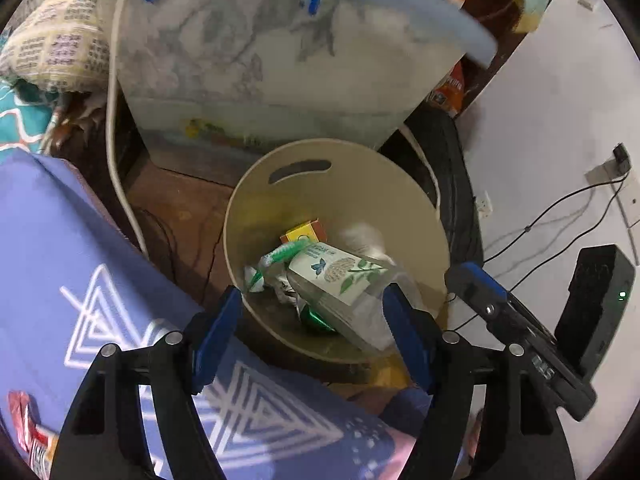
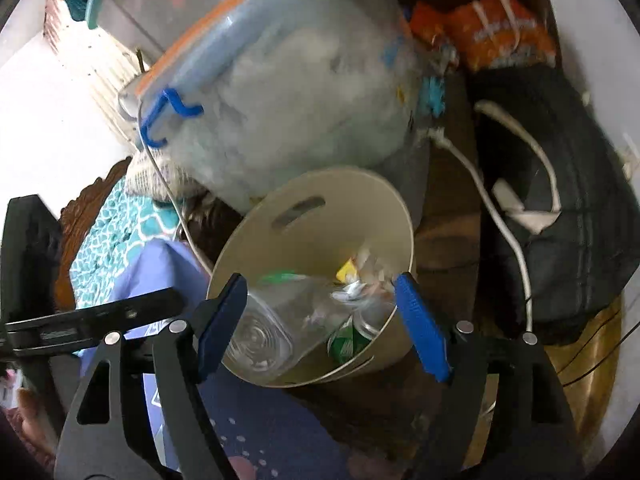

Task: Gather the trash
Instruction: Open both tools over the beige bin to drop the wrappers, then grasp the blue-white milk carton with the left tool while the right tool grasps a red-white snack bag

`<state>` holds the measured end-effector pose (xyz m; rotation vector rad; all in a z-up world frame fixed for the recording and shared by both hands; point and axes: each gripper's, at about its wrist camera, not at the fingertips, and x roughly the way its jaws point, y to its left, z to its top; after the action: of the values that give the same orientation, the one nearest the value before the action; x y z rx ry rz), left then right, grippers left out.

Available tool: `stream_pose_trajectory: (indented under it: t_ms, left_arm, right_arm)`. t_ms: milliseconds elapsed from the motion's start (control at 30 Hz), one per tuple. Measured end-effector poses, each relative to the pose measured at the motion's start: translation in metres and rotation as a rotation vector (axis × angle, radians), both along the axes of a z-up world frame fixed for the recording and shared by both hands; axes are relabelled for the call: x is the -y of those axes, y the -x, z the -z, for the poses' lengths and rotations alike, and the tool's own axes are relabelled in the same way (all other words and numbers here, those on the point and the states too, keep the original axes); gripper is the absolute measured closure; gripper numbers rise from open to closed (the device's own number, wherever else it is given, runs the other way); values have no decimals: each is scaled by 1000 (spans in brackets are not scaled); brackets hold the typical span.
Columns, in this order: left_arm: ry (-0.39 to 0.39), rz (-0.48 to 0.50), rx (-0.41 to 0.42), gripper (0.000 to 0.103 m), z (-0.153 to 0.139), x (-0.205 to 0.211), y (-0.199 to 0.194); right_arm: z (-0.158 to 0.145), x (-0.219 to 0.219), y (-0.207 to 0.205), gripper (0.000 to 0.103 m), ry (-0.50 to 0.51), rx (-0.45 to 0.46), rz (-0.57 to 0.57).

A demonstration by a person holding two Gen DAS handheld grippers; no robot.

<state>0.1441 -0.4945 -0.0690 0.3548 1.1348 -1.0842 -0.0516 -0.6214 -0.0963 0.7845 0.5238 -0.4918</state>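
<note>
A beige bin point(image 1: 400, 184) is seen holding a clear bottle point(image 1: 344, 280) and wrappers; both the left gripper point(image 1: 312, 328) and the right gripper point(image 2: 320, 320) are held apart, empty; a red wrapper point(image 1: 36, 436) is judged uncollected.

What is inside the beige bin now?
The beige bin holds a clear plastic bottle with a leaf label, a green-white wrapper, a small yellow box, white crumpled paper and something green. Whatever lies beneath these is covered.
</note>
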Motion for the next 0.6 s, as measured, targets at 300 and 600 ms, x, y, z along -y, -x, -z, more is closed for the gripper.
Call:
stream_pose_trajectory:
  t_ms: [300,600]
  left_arm:
    - [228,0,65,35,-105,-154,28]
    - [152,-364,241,35,-109,-394,33]
  right_arm:
    - [-44,-71,27,28,1,136,-72]
    - [-10,-209,-16,51,-173,83,-397]
